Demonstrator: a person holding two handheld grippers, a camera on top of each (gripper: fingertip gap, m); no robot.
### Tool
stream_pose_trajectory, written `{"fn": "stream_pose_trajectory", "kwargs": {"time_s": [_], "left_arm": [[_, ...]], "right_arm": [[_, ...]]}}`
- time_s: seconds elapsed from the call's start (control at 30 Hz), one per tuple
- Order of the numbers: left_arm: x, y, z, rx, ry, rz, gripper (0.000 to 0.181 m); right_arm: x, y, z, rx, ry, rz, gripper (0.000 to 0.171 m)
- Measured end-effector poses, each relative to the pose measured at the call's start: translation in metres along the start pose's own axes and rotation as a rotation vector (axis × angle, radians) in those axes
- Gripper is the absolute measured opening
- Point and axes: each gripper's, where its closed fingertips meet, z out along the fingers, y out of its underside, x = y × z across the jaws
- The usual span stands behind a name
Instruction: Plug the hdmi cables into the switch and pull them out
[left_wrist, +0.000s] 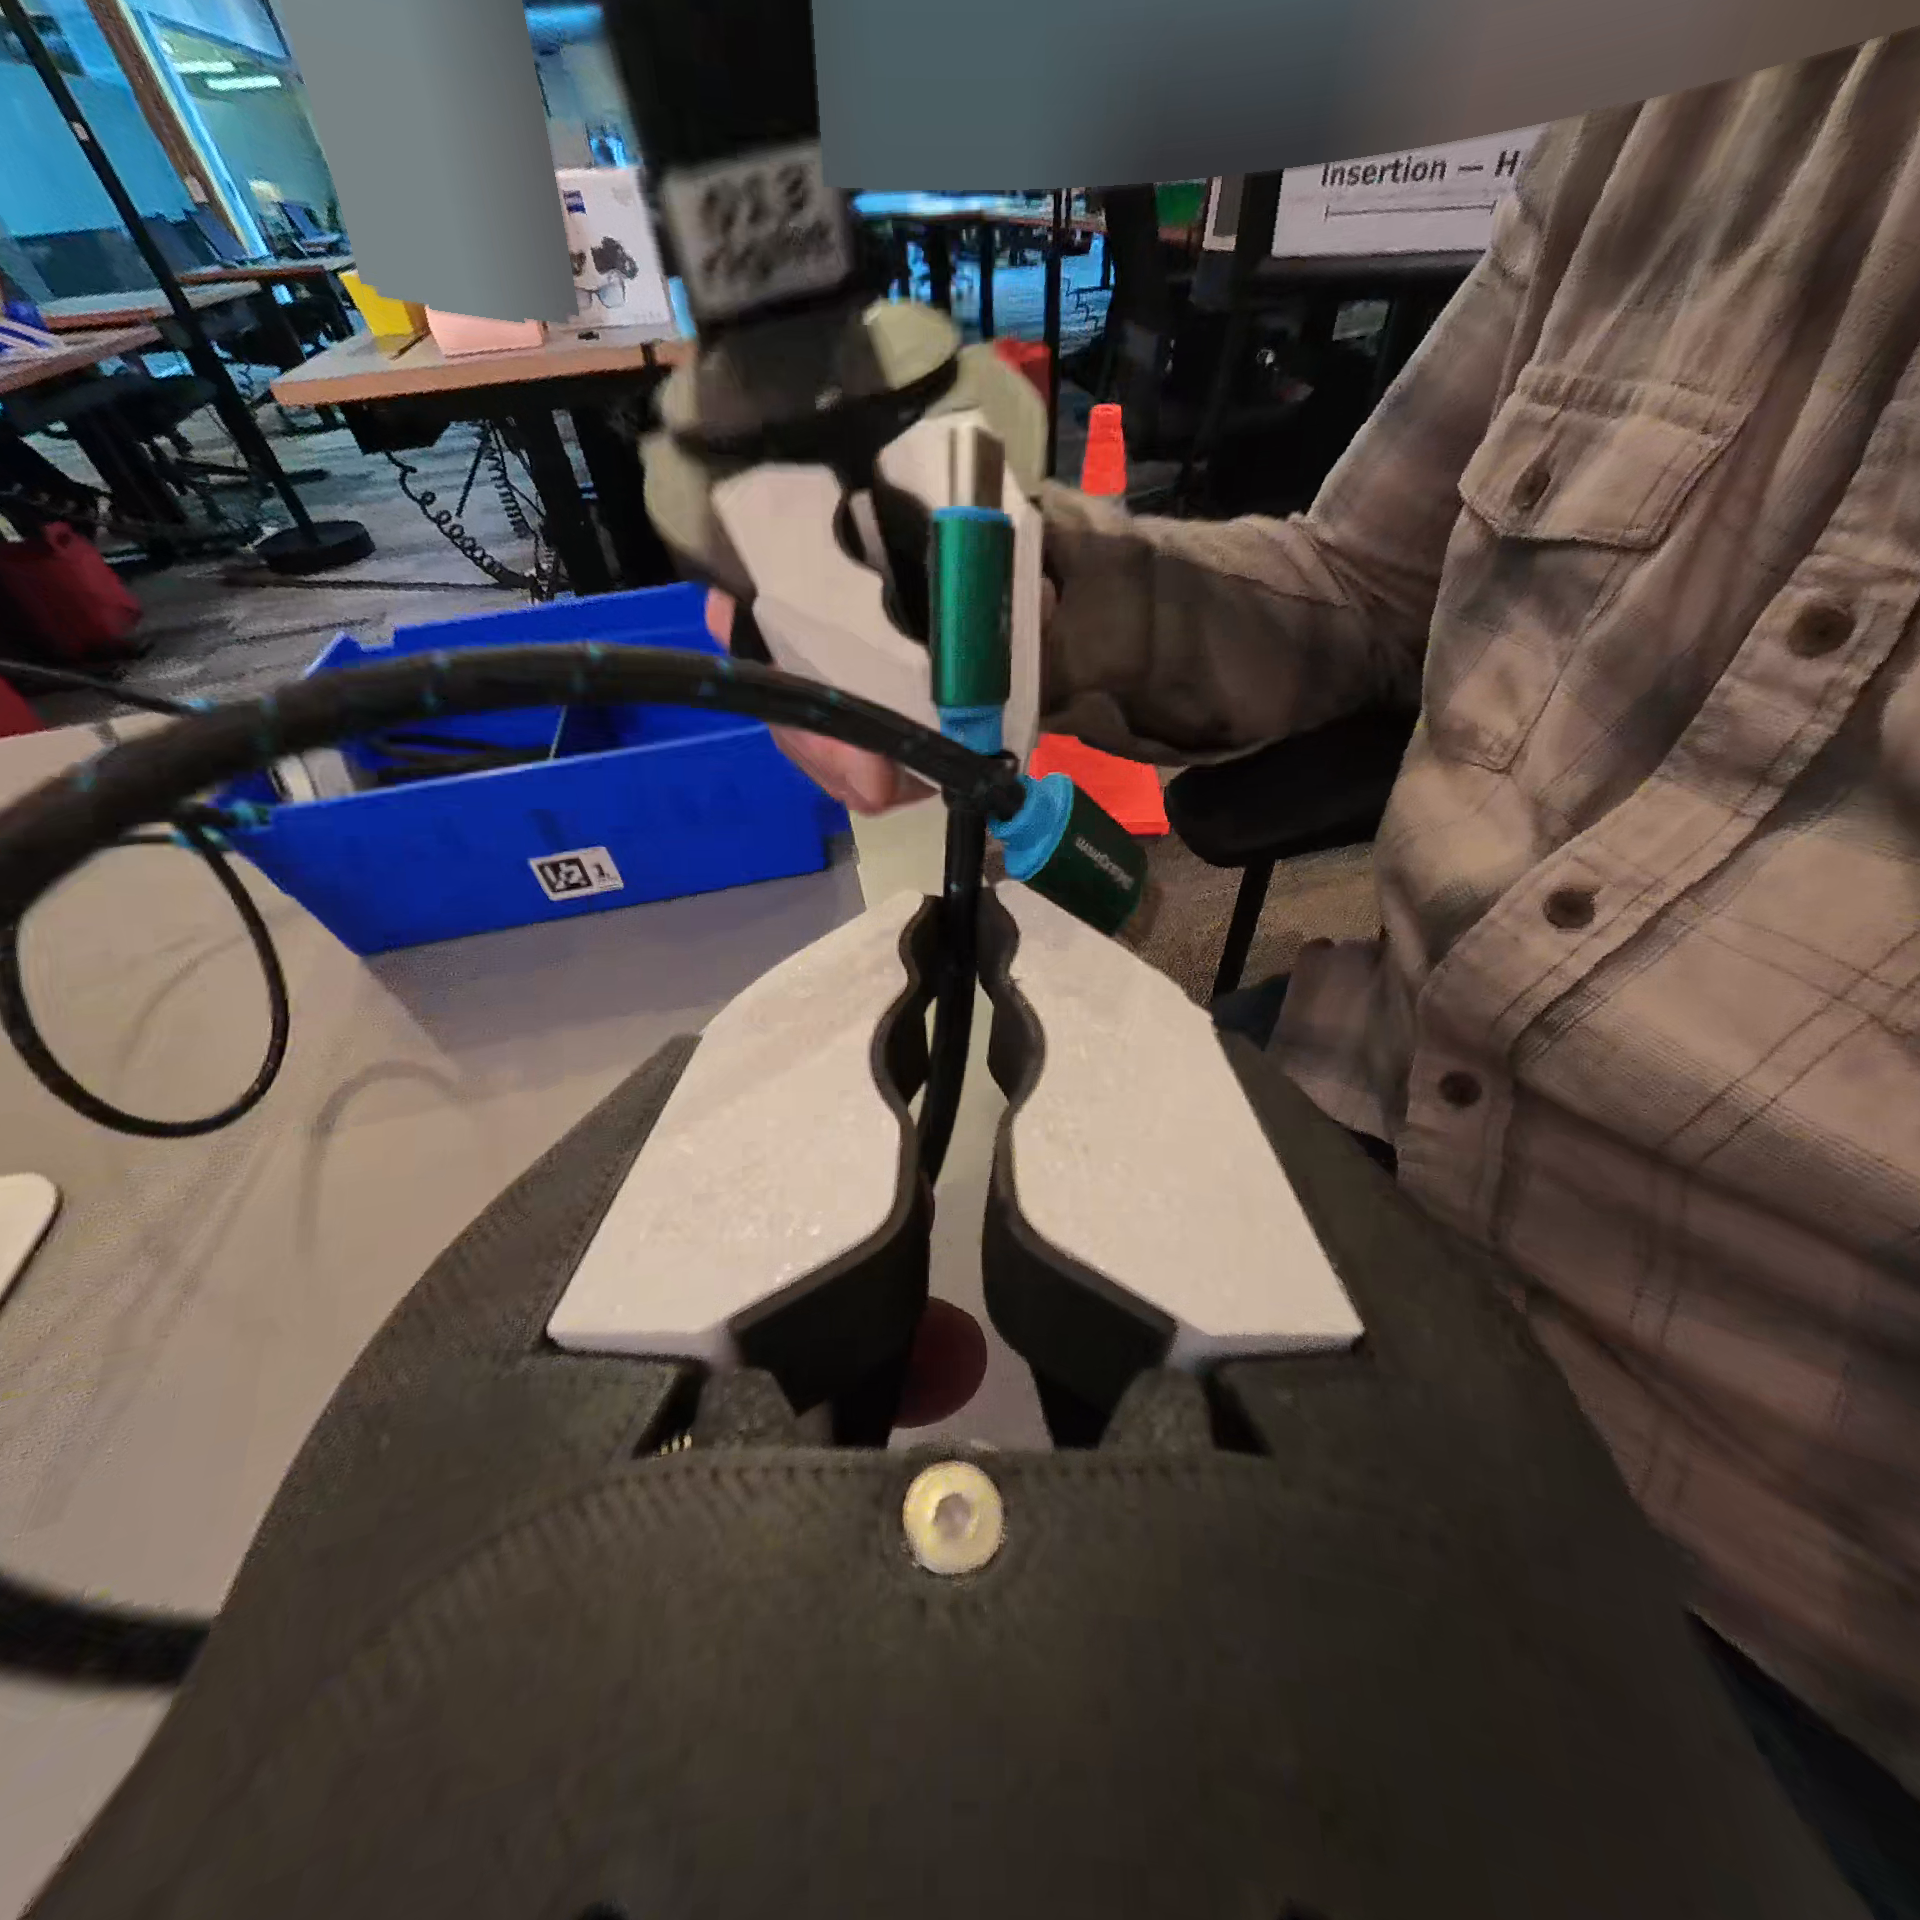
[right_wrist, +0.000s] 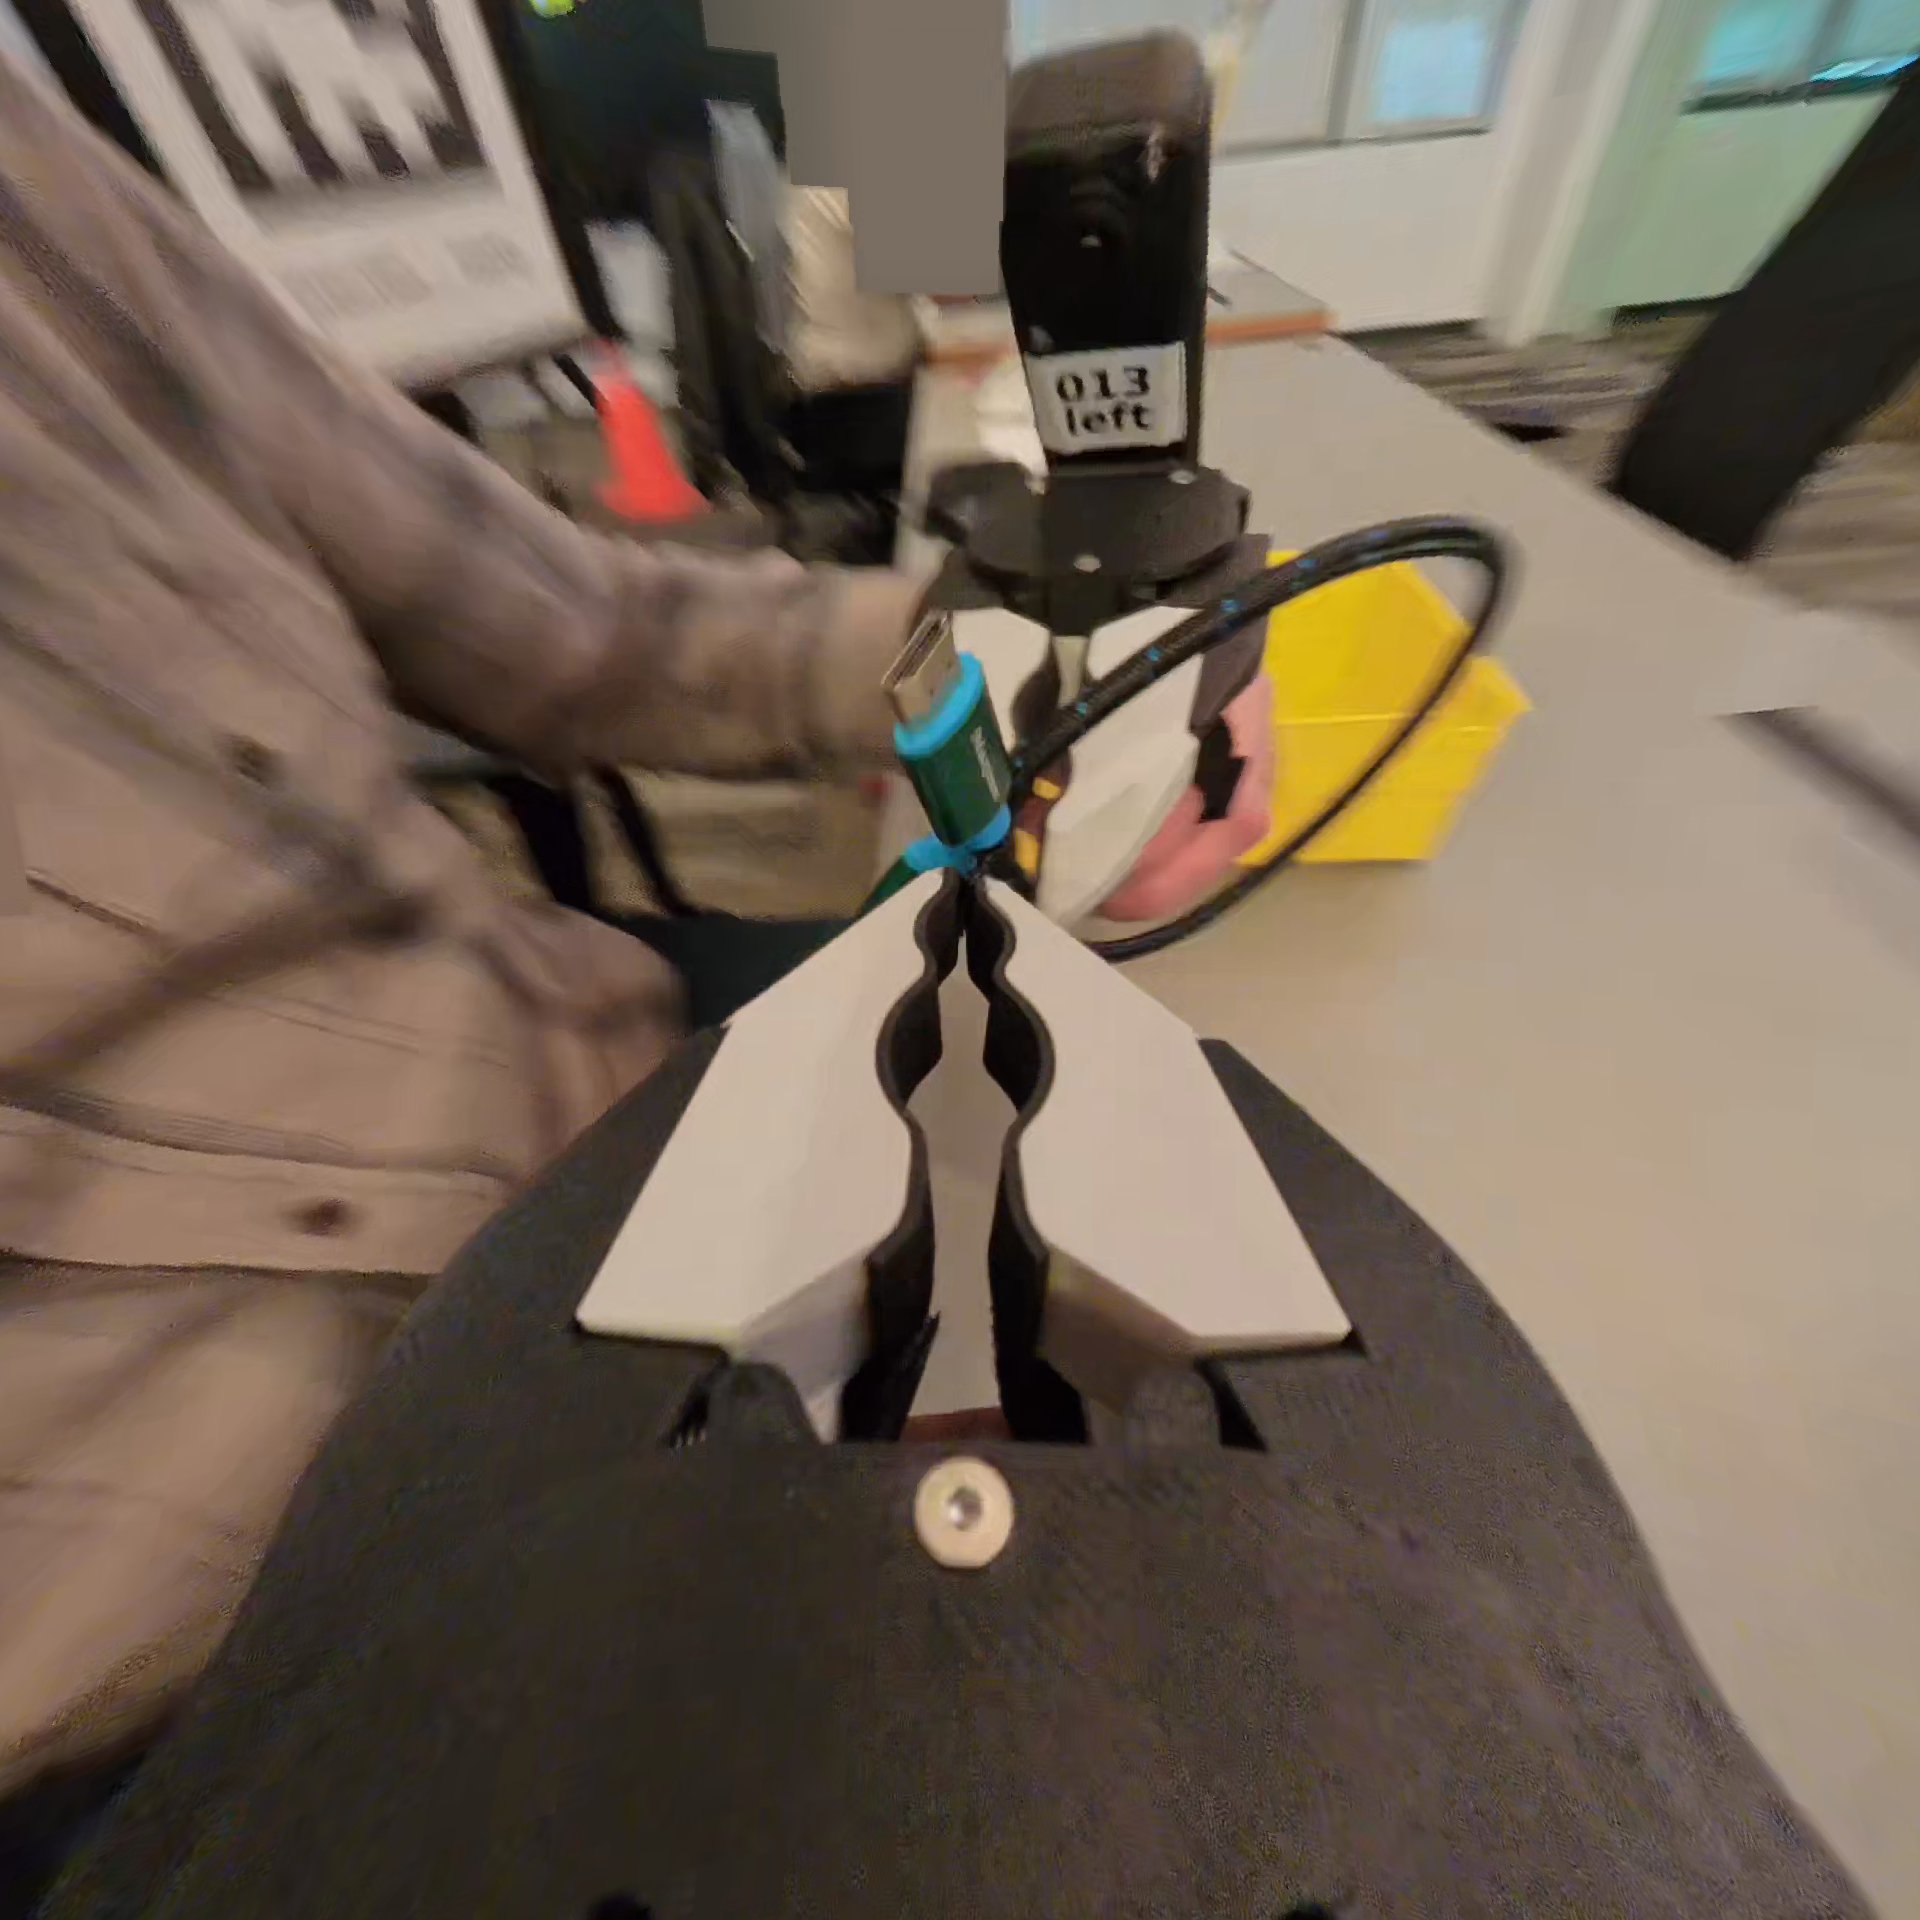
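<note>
The grey desk (left_wrist: 156, 1299) carried a blue bin (left_wrist: 582, 821) in the left wrist view and a yellow bin (right_wrist: 1382, 727) in the right wrist view. No switch showed in either view.

Above the desk edge the two claws faced each other. The left claw (left_wrist: 956, 925) was clenched round a thin stretch of black cable (left_wrist: 416, 686), whose thicker braided part arched away to the side. The right claw (right_wrist: 961, 899) was pinched on the blue boot at the base of a green plug (right_wrist: 940, 748), its bare metal tip pointing up and tilted. A second green plug (left_wrist: 1081, 857) hung just below, held by neither claw.

The likely trouble lay in the grip. Held only by its soft boot, the plug could swivel or slip when pressed toward a socket and meet it crooked. The stiff braided loop could also tug the plug off line or snag on a bin. With both claws so near each other, a careless turn could knock them together.

Counted: one desk, two bins, two claws and two green plugs. Whether there was one cable or two could not be told.
</note>
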Motion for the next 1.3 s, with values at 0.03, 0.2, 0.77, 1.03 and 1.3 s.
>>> {"fn": "stream_pose_trajectory", "kwargs": {"time_s": [0.03, 0.2, 0.77, 1.03, 1.3], "left_arm": [[0.0, -0.004, -0.001, 0.014, 0.001, -0.001, 0.006], [-0.01, -0.002, -0.006, 0.04, -0.041, -0.042, 0.006], [-0.024, -0.009, -0.01, 0.223, -0.041, -0.205, 0.006], [-0.027, -0.005, -0.011, 0.186, -0.071, -0.176, 0.005], [-0.032, -0.006, -0.017, 0.113, -0.163, -0.036, 0.006]], "right_arm": [[-0.001, -0.004, -0.002, 0.052, -0.048, 0.07, 0.0], [0.024, -0.007, -0.003, 0.08, 0.18, -0.127, 0.001], [0.055, -0.017, -0.008, -0.25, 0.895, -1.168, 0.001], [0.05, -0.011, -0.004, -0.093, 0.663, -0.702, 0.0], [0.026, -0.018, 0.007, 0.296, 0.038, 0.273, 0.0]]}}
